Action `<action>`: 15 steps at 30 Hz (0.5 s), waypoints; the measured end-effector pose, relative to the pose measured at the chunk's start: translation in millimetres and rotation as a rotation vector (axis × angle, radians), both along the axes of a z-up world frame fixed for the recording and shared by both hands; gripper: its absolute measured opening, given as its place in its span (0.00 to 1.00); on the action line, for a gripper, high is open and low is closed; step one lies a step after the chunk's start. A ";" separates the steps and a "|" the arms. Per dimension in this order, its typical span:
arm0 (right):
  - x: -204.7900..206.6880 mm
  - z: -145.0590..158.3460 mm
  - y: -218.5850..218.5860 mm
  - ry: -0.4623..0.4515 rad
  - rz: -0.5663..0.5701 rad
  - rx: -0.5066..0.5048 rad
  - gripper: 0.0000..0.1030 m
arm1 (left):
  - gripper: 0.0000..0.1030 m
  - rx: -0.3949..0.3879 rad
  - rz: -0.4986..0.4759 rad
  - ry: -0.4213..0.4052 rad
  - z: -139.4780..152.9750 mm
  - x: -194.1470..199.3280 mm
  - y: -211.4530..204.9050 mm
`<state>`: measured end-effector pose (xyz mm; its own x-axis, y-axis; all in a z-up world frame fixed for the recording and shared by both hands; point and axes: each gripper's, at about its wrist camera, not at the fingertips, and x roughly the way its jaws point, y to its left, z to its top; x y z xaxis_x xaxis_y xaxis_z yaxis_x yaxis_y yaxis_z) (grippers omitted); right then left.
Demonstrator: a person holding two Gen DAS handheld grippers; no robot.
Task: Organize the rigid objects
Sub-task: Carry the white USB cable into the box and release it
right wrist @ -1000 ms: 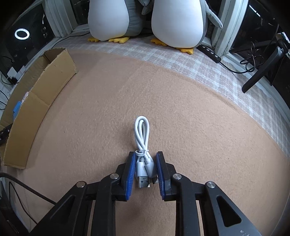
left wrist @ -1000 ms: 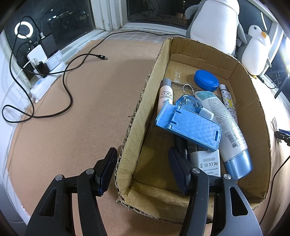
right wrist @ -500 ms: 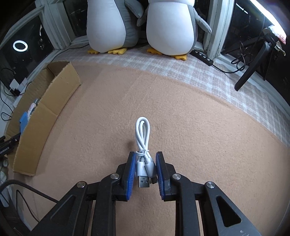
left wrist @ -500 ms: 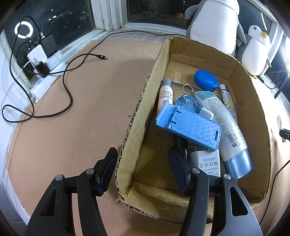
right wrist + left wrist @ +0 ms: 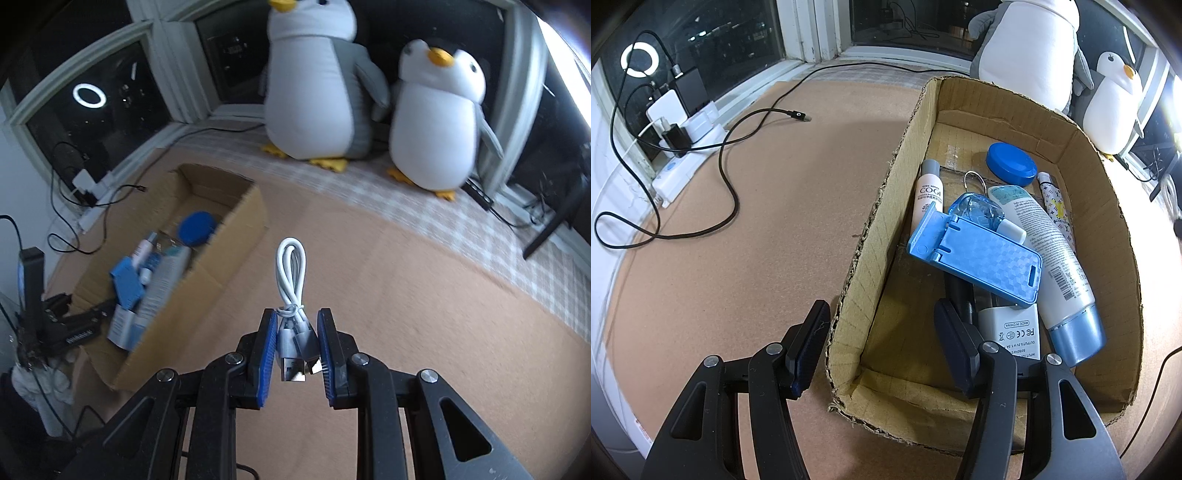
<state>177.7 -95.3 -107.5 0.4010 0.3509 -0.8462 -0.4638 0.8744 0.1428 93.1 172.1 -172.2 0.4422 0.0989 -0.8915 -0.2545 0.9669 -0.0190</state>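
Observation:
My right gripper (image 5: 295,328) is shut on a coiled white USB cable (image 5: 291,273) and holds it in the air above the brown mat, its loop sticking out forward. The cardboard box (image 5: 207,280) lies to the left of it. In the left wrist view the box (image 5: 871,236) holds a blue phone stand (image 5: 979,254), a white tube (image 5: 1049,251), a blue lid (image 5: 1010,164), a COGI bottle (image 5: 929,195) and a white charger (image 5: 1015,332). My left gripper (image 5: 882,339) is open and straddles the box's near left wall.
Two plush penguins (image 5: 317,81) stand at the back by the window. A black cable (image 5: 727,173) and a power strip with chargers (image 5: 679,125) lie left of the box. A black stand (image 5: 554,225) is at the far right.
My right gripper has risen with the cable off the mat and swung left, so the box and penguins now show more fully. The left gripper has not moved.

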 end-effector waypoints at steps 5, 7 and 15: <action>0.9 9.9 40.0 -0.019 0.057 0.021 0.19 | 0.57 -0.004 -0.001 -0.002 0.2 -1.1 0.9; -2.1 13.5 54.8 -0.024 0.076 0.027 0.19 | 0.57 -0.005 -0.001 -0.002 -0.3 -0.7 0.0; -3.2 13.5 108.5 -0.041 0.150 0.029 0.19 | 0.57 -0.010 -0.002 -0.003 -0.9 0.3 -0.6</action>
<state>174.5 13.3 -93.9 0.3763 0.4333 -0.8189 -0.5949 0.7907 0.1449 93.4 171.5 -173.1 0.4453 0.0892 -0.8909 -0.2520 0.9673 -0.0290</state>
